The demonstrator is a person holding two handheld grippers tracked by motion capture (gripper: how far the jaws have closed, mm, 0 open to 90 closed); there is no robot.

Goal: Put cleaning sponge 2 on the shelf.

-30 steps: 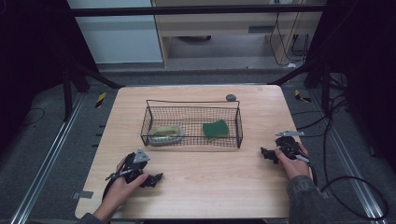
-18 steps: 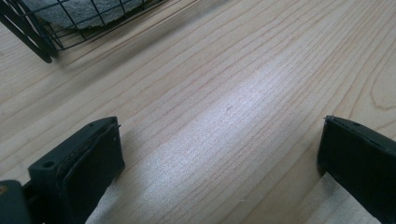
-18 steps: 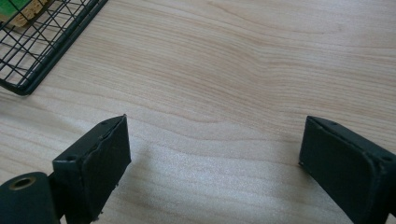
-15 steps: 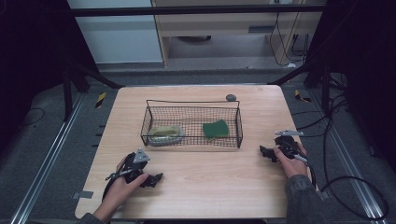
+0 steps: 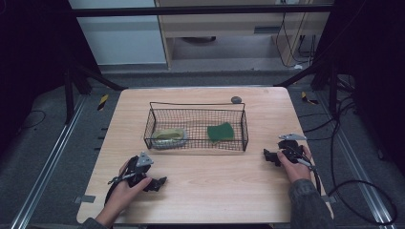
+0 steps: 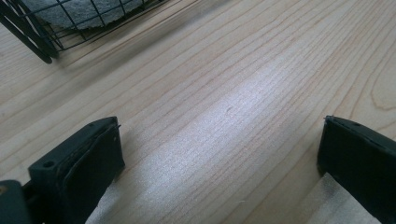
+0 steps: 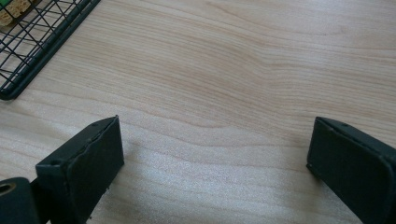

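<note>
A black wire basket (image 5: 244,125) stands in the middle of the wooden table (image 5: 200,191). Inside it lie a green sponge (image 5: 220,131) at the right and a grey-green cloth (image 5: 169,136) at the left. My left gripper (image 5: 160,182) rests on the table near the front left, held by a hand, open with bare wood between its jaws. My right gripper (image 5: 267,155) lies at the front right, pointing left toward the basket; its jaws have just been opening and hold nothing. In the left gripper view the basket corner (image 6: 42,44) sits at the top left.
A small dark round object (image 5: 236,99) lies on the table behind the basket. Cables trail off the table's right side (image 5: 334,186). In the right gripper view the basket's corner (image 7: 28,51) lies at the upper left.
The right hand and its gripper have shifted slightly on the table. The left hand has stayed put.
</note>
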